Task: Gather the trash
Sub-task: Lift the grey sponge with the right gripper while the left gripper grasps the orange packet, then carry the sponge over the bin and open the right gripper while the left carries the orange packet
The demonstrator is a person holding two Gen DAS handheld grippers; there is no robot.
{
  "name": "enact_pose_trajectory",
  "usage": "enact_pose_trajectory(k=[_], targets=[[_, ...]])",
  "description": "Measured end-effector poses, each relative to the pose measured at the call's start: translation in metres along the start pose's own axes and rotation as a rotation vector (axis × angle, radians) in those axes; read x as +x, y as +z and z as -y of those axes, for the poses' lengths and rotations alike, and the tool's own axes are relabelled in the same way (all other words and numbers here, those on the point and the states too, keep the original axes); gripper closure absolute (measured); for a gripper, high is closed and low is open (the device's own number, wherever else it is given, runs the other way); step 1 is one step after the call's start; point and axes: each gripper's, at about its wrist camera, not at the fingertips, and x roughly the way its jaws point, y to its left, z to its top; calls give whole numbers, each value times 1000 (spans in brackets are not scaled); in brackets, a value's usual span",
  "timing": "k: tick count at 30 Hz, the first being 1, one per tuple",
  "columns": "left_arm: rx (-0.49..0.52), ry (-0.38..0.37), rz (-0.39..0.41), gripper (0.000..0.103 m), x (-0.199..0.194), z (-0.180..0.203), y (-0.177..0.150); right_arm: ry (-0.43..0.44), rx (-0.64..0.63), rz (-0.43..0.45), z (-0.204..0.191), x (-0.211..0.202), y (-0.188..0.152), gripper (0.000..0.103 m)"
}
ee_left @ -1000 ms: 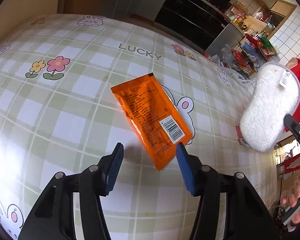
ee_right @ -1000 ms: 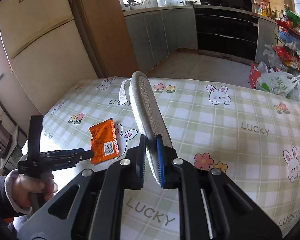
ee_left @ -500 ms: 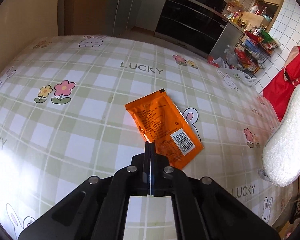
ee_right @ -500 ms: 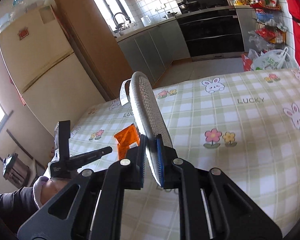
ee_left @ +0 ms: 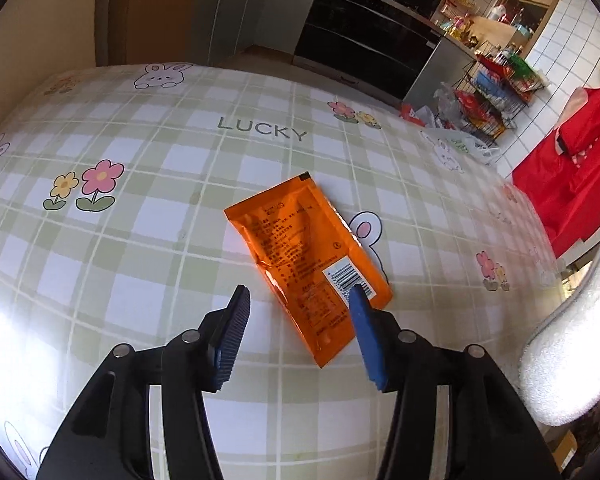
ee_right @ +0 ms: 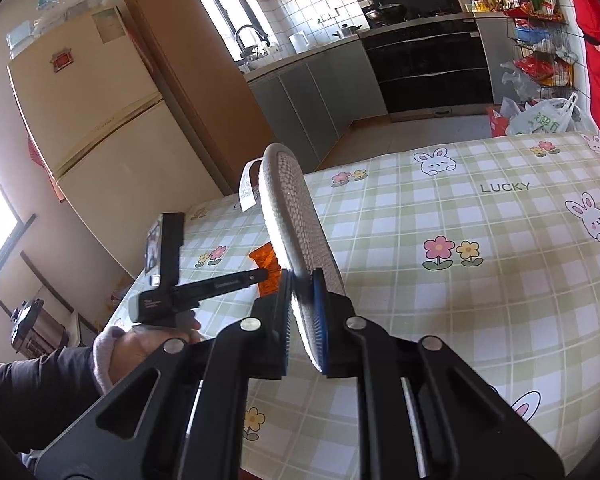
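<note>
Right tool (ee_right: 302,304) pinches an insole (ee_right: 296,224); left tool (ee_left: 296,332), just reopened and spread, straddles the uncollected packet (ee_left: 306,258) on the bench (ee_left: 172,152).

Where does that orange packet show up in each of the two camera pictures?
Left wrist view: orange packet lies mid-picture on the checked tablecloth, its near end between the open left tongs.
Right wrist view: orange packet left of centre, mostly hidden behind the white insole.
Shared landmark: the black oven.
</note>
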Motion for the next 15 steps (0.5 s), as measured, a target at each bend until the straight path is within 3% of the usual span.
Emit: enact_pose_trajectory(k=[3, 5, 7, 11, 15], targets=[[-35, 64, -15, 64, 16, 2, 3, -5, 9, 5, 5, -1, 1, 89], [-37, 145, -4, 82, 19, 7, 5, -8, 15, 6, 10, 0, 1, 89], [-27, 170, 0, 84, 22, 13, 5, -10, 26, 6, 15, 0, 0, 89], [6, 138, 36, 94, 20, 15, 3, -9, 50, 5, 22, 0, -4, 89], [4, 92, 59, 97, 5, 7, -5, -15, 60, 12, 25, -6, -7, 89]])
